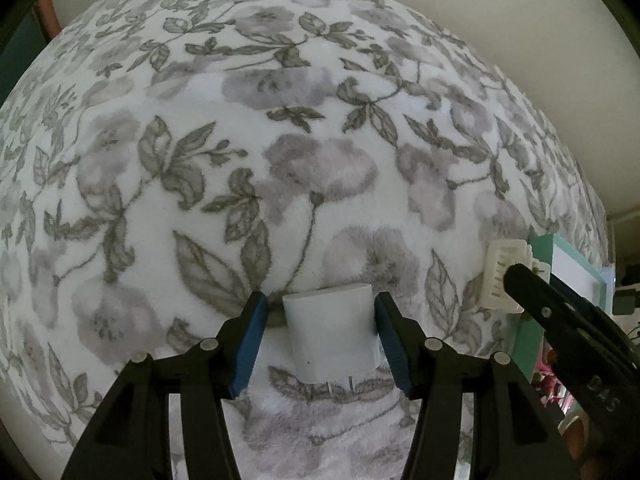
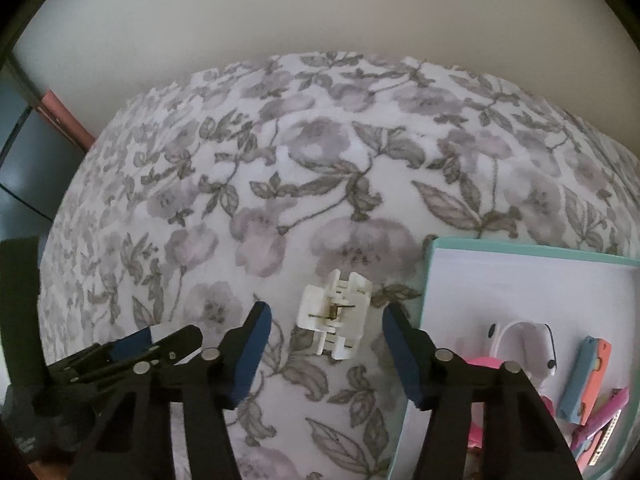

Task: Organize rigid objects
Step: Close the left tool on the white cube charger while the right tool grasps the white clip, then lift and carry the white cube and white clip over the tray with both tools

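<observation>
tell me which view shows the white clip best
The right wrist view: the white clip lies whole between the open jaws, its spring visible. The left wrist view shows it only at the right edge, partly behind the right gripper.

blanket (image 1: 320, 140): fuzzy plush fleece, matt | charger (image 1: 332, 332): smooth white plastic, metal prongs | clip (image 2: 336, 316): white plastic, wire metal spring | gripper pads (image 1: 250, 344): matt blue rubbery

A white plug adapter (image 1: 334, 330) is seen lying on the floral bed cover, its metal prongs pointing toward the camera. A white spring clip (image 2: 335, 314) lies flat nearby, just beside a teal-rimmed tray (image 2: 520, 251) in which pink, orange and blue items are held.
</observation>
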`<state>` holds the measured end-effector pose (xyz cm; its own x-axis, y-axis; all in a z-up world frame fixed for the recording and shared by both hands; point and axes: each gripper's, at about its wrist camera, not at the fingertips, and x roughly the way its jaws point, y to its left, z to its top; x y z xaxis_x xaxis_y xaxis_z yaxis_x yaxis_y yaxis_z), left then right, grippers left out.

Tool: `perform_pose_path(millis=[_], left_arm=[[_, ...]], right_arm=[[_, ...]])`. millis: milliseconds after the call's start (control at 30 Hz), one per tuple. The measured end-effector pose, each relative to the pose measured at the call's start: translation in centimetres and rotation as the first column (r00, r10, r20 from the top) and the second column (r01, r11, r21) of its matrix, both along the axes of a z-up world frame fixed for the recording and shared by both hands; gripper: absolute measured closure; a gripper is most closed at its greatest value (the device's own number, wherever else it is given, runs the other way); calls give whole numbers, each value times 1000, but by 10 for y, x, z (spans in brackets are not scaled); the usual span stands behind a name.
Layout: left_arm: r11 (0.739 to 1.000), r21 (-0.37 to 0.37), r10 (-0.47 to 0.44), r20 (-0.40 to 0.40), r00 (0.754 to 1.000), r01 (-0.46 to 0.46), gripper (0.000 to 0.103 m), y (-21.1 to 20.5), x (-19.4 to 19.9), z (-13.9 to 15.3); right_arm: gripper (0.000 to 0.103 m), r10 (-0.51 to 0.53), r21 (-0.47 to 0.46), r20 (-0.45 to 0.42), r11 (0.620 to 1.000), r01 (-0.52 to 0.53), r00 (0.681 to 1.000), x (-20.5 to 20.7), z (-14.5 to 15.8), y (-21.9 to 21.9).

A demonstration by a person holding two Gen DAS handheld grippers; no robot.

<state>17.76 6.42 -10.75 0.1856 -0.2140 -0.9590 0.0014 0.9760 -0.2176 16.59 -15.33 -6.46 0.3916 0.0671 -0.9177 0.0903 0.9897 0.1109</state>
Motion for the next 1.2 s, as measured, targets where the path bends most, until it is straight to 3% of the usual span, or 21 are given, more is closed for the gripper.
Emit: perform_pose_path(millis=[433,733,900,1000,1200], left_arm=[[991,80,-105,-5,994,105,47,-39,-5,0],[985,109,-132,-2,991,132,51,-72,-1,-6],[985,107,-133,2,991,132,52,-72,-6,-3],[985,101,-142,6,990,141,53,-71,-6,-3],[986,88,-143,18,990,141,56,-74,-7,2]], right_arm=[[54,-12,-40,-60,999,10,998,12,-32,4],[56,-24,-76,-48,997,20,999,12,-34,5],[57,-16,-104,-55,995,11,998,18,-37,14],[65,-19,-135,-60,991,11,998,19,-39,19],[66,-24,-140,-55,990,16,998,18,-40,21]])
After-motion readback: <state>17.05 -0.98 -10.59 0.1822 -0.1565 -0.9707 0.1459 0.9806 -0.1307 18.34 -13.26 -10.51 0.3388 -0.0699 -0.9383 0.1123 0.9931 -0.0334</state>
